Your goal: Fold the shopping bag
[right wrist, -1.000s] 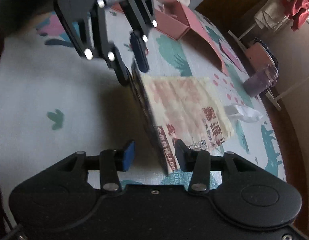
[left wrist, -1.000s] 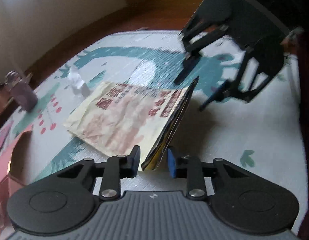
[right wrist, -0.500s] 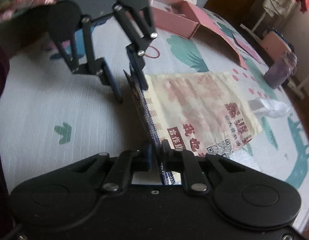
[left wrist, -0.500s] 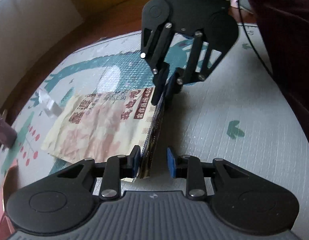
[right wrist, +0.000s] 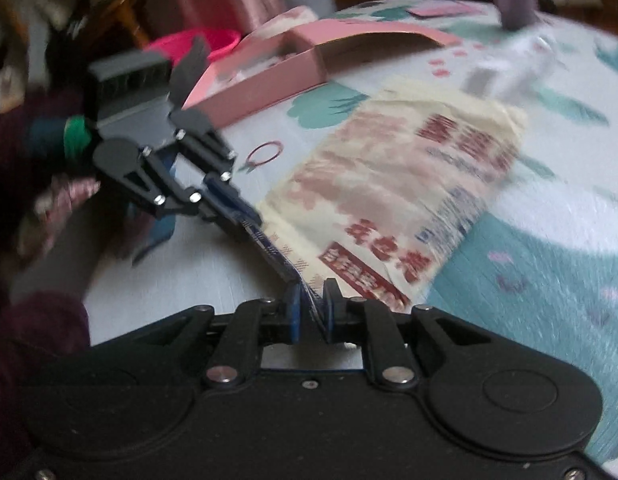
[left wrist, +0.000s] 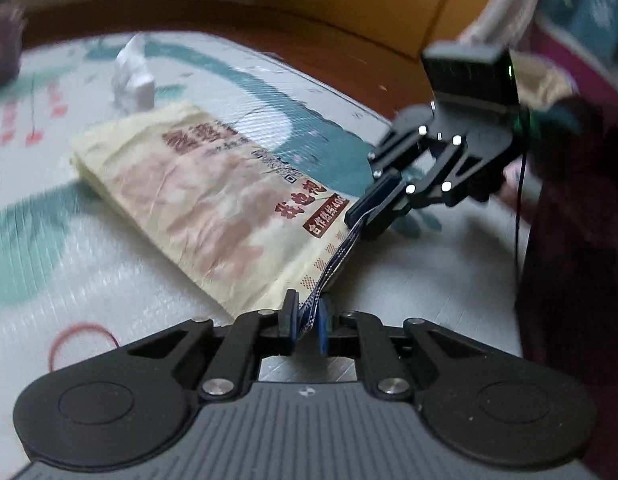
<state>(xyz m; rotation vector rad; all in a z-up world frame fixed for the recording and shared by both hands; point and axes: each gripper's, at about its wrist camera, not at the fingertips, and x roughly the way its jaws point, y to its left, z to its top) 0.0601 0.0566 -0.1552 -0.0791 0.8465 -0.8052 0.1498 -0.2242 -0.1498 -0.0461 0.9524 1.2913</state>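
— What are you holding right now?

— My left gripper [left wrist: 307,320] is closing on the blue-patterned edge of the cream paper shopping bag with red print [left wrist: 213,204], and that edge is sitting between its pads. My right gripper [right wrist: 311,312] is clamping the same edge at its other end.

— And where is the bag lying?

— It is lying flat on the white play mat with teal dinosaur shapes [left wrist: 89,264], with the gripped edge lifting off it. A red rubber band [left wrist: 83,342] is lying near the bag, and a pink cardboard box [right wrist: 293,68] is sitting beyond it
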